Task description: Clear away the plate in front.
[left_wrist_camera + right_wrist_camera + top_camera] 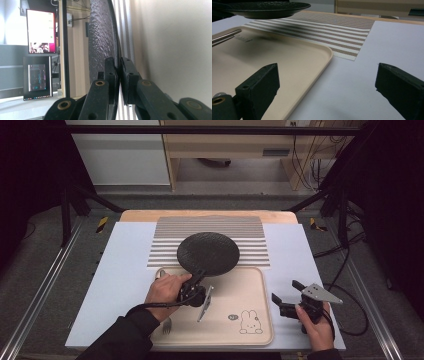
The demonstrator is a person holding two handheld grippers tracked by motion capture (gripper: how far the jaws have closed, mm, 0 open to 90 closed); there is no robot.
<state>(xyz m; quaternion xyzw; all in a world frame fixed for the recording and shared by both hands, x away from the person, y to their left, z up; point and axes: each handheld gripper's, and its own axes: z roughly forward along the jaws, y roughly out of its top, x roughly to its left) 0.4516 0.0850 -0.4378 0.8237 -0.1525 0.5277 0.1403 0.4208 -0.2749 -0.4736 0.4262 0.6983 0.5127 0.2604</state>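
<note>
One black plate (208, 253) was off the surface, pinched at its near rim by the left gripper (196, 281), whose jaws were closed tight on the edge in the left gripper view. It hung over the far edge of the beige tray (250, 285) and the near part of the striped mat (210, 227), touching neither. By my reading the lift was done and the set-down, probably on the mat, was left. A knife (205, 303) and a fork (166, 324) lay on the tray, apparently yet to be handled. Beside the tray, the right gripper (283, 296) rested on the bench (120, 265), jaws wide apart and holding nothing.
</note>
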